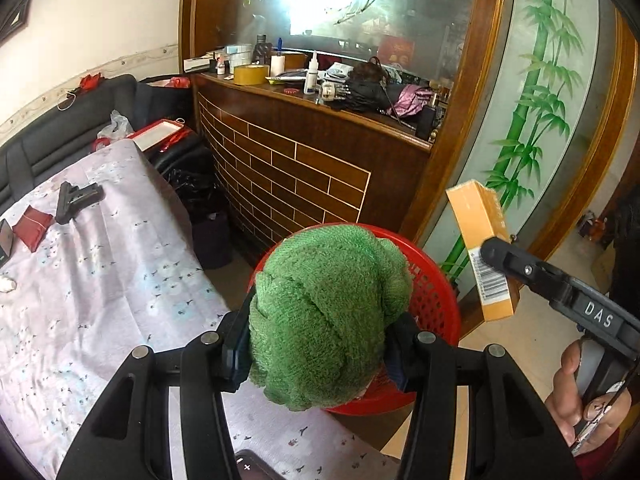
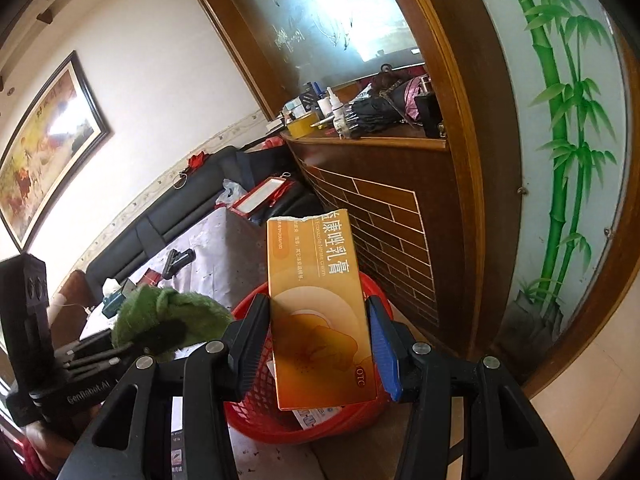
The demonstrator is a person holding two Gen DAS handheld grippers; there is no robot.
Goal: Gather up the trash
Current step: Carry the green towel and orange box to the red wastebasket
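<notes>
Floral cloth (image 1: 100, 280) is seen covering the table at the far left, with a dark tool (image 1: 78, 200) and a small red packet (image 1: 36, 226) lying on it, well apart from the work. Toward the middle, a crumpled green cloth (image 1: 328, 312) is clamped between the jaws of the left gripper (image 1: 320, 354), which are pressed into its sides. It is held above a red mesh basket (image 1: 436, 296) standing by the table's end, apparently so that it can be dropped in as trash. Behind the basket, a wooden counter (image 1: 304, 168) crowded with bottles and tape is visible. Further right, an orange medicine box (image 2: 320, 304) is gripped across its width by the right gripper (image 2: 320, 344), one black pad and one blue pad pressed against its long edges; the box is kept upright over the same basket, inside which other packaging is partly visible. A hand (image 1: 580, 396) is seen on the right gripper's handle. At the far right, a frosted panel painted with green bamboo (image 1: 532, 120) is shown. Both items appear ready for release into the basket.
</notes>
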